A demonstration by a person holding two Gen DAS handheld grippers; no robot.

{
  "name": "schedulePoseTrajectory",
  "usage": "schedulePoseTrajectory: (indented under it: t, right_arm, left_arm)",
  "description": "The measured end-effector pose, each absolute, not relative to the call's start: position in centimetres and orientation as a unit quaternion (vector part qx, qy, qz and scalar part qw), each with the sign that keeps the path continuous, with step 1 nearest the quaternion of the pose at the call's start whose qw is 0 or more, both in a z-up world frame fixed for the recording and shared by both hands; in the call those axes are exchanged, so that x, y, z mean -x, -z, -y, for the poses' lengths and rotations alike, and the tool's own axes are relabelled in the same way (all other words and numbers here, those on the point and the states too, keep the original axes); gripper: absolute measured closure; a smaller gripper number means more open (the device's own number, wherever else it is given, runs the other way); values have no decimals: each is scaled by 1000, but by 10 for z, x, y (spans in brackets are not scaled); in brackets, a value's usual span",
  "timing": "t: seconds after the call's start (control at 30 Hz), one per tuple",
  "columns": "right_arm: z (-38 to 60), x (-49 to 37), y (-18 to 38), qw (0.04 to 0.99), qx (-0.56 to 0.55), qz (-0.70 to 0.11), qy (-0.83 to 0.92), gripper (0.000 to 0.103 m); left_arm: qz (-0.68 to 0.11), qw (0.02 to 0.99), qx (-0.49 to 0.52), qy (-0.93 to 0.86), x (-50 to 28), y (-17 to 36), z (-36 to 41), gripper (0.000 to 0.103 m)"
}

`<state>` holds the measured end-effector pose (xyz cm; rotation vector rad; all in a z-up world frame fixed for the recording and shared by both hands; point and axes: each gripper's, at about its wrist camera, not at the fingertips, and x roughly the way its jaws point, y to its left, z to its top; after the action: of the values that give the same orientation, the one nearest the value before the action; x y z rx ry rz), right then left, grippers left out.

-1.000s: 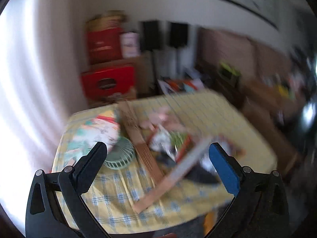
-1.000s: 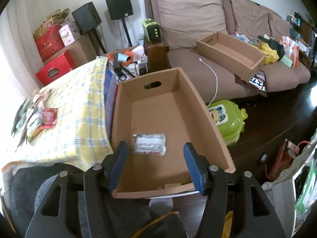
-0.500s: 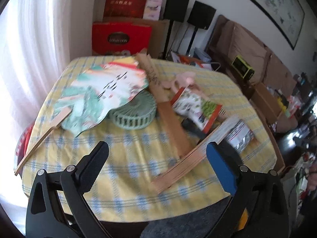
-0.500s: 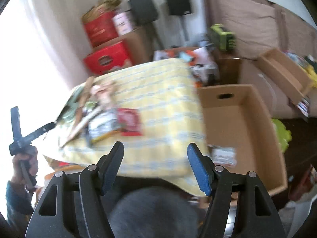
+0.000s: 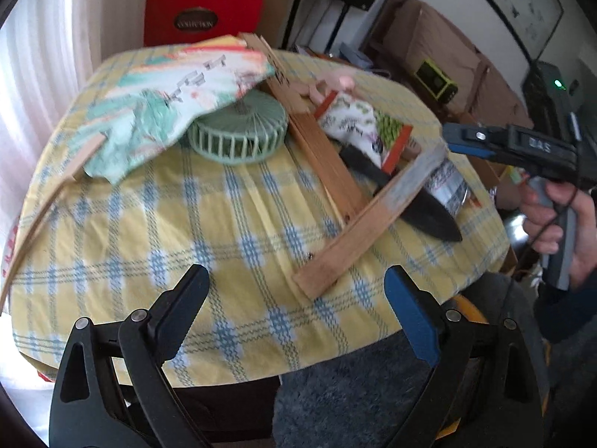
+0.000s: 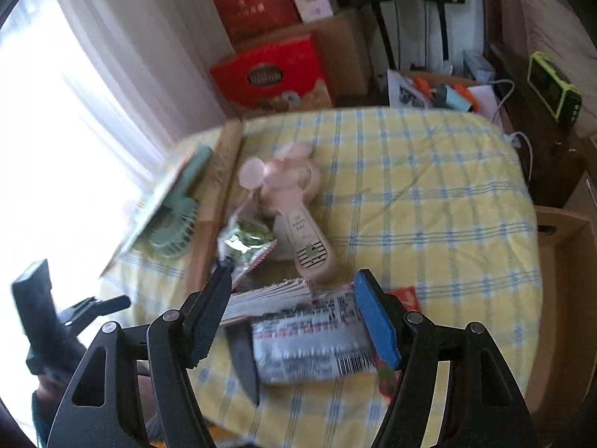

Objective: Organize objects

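Note:
On the yellow checked tablecloth lie a green round fan, an open painted paper fan, two folded wooden fans, a snack packet, a black blade-shaped thing and a silver packet. My left gripper hangs over the near table edge, jaws wide and closing, nothing between them. My right gripper stands open above the silver packet, pads not touching it. A pink handheld fan lies beyond. The right gripper shows from the side, held by a hand.
Red gift boxes and black speakers stand behind the table. An open cardboard box sits past the table's right edge. A brown sofa lines the far wall. A grey-blue fuzzy seat is below the near edge.
My right gripper swung from over the cardboard box to the table, now over the silver packet. My left gripper dropped closer to the table; the right gripper entered its view.

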<state>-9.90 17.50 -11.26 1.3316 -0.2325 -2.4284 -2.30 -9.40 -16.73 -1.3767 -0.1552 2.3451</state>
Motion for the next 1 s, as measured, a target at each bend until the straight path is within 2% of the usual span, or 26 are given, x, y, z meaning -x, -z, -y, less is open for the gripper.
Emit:
schedulePoseTrajectory:
  t: [0.1,0.23,0.3,0.37,0.4,0.47,0.53,0.57,0.67,0.73,0.8,0.87,1.0]
  right_arm:
    - [-167,104,130,182,-486,87,850,31]
    - [-166,101,134,176,-481,77,856,33]
    - [-165,100,132,175,-476,73,859,37]
    - [-161,98,131,179,-474,65,860,43]
    - [-160,98,131,180,-473,61,860,45]
    - [-155,97,131,181,-472,51,861,61]
    - [-151,96,131,187,-471,46,861,69]
    - [-148,94,131,191,-471,43,860,76]
    - [-142,88,129,195,-465,29,863,85]
    - [-140,84,125,191,-456,20,869,89]
    - [-140,78,120,185,-447,13,875,92]
    - [-142,69,113,186,-434,16,881,94]
    - [-147,65,104,192,-425,22,884,93]
  left_arm:
    - [43,212,489,-845,21,167,91,9]
    - [66,214,480,-848,23,166,94,10]
    - [79,225,475,-847,22,164,95,16]
    - [101,250,476,-837,24,164,94,33]
    - [107,257,476,-834,24,164,93,34]
    - [96,261,477,-834,24,166,87,41]
    - [76,263,475,-836,22,166,80,44]
    - [76,268,476,-834,22,166,79,49]
    - [80,276,480,-829,23,168,81,64]
    - [78,274,482,-828,22,168,83,71]
    - [80,276,482,-828,22,167,85,71]
    - [73,277,479,-829,21,165,85,86]
    - [60,282,474,-832,18,162,79,90]
